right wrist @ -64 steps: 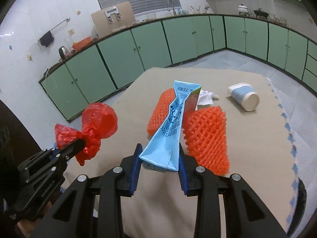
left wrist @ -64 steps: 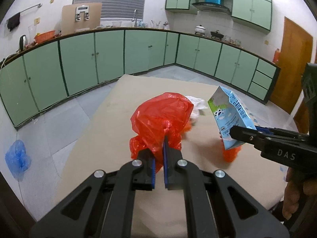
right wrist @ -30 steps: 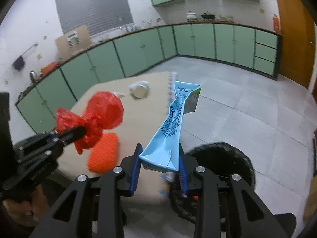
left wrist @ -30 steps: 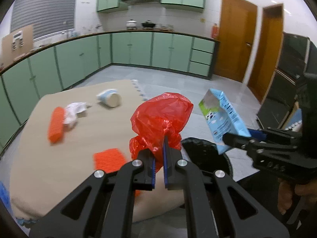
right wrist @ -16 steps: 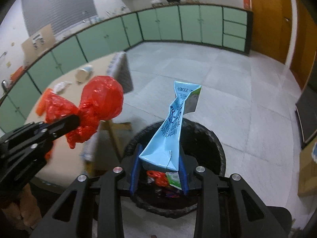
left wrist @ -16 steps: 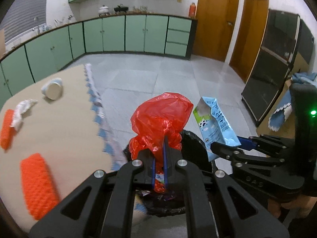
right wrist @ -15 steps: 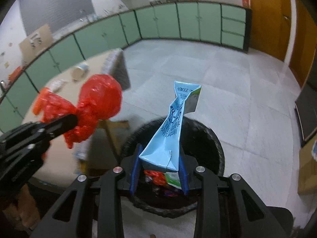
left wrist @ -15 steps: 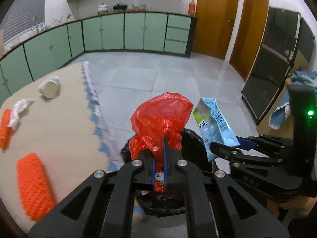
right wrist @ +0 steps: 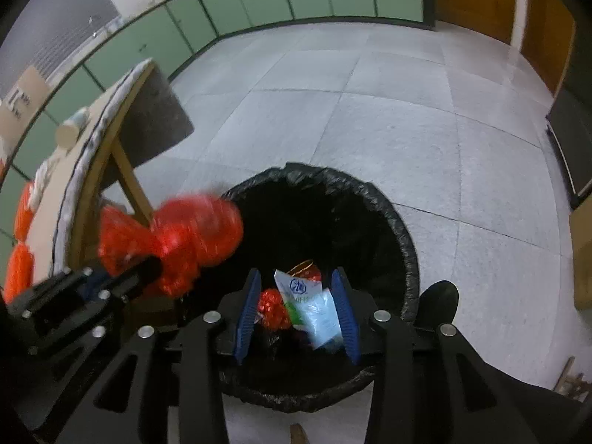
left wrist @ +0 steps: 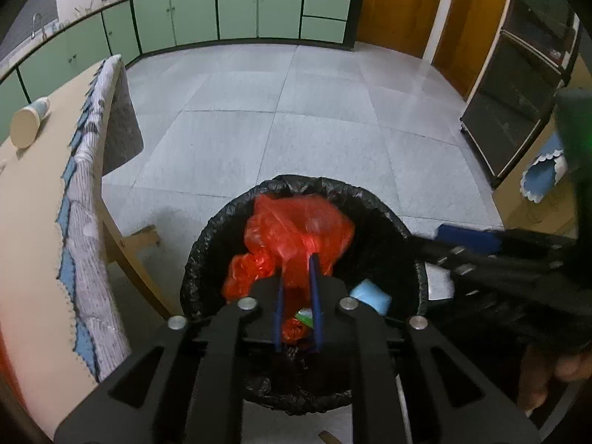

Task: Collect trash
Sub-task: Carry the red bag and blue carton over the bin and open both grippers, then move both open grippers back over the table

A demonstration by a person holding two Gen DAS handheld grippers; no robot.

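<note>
A round bin with a black liner stands on the floor under both grippers. My left gripper hangs over it and its jaws are opening. The red plastic bag sags off the tips, its knotted neck still loosely between the pads. My right gripper is also over the bin with its jaws opening. The light blue milk carton is free of the pads and lies down among the rubbish inside.
The table with its beige cloth and a wooden leg stands left of the bin. On it lie a paper cup and orange foam nets. Grey floor tiles stretch beyond. A dark cabinet stands at the right.
Both grippers have dropped over the bin and their jaws have parted. The carton has left the right jaws and fallen in. The red bag now droops into the bin.
</note>
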